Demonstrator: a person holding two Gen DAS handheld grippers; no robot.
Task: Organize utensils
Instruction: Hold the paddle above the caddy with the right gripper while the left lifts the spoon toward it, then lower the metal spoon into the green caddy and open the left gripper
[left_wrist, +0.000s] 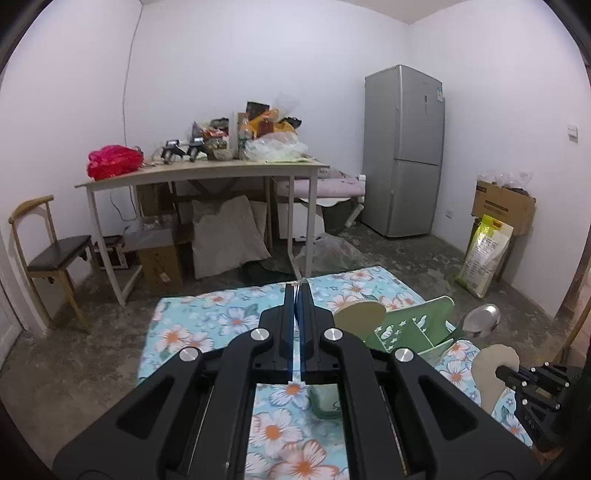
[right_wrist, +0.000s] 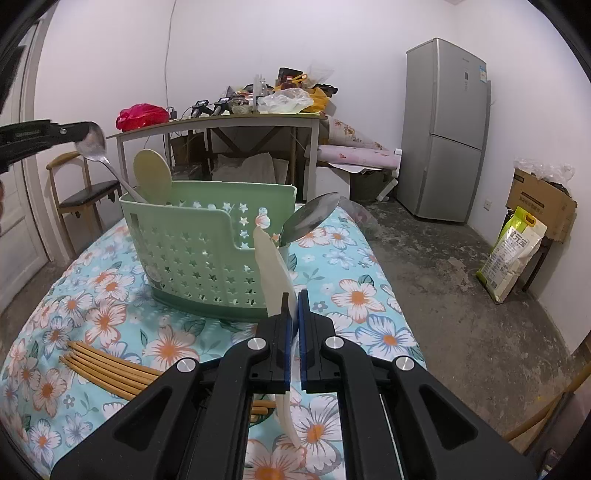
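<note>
Jaws of the right gripper (right_wrist: 293, 295) are clenched on a cream rice paddle (right_wrist: 275, 269), its flat blade sticking up past the fingertips and leaning against the near right corner of the green utensil caddy (right_wrist: 207, 240), its handle trailing back between the blue pads. The caddy stands on the floral-covered worktop (right_wrist: 354, 291). A round beige spatula (right_wrist: 152, 173) stands upright in its back left compartment, and a big steel ladle (right_wrist: 314, 218) pokes out at the right end. Over on the left, the left gripper (left_wrist: 298, 286) is pinched tight on the bowl of a metal spoon (right_wrist: 92, 146), whose handle slants down into the caddy's back corner. Bamboo chopsticks (right_wrist: 107, 363) lie loose on the cloth, near left of the right gripper.
</note>
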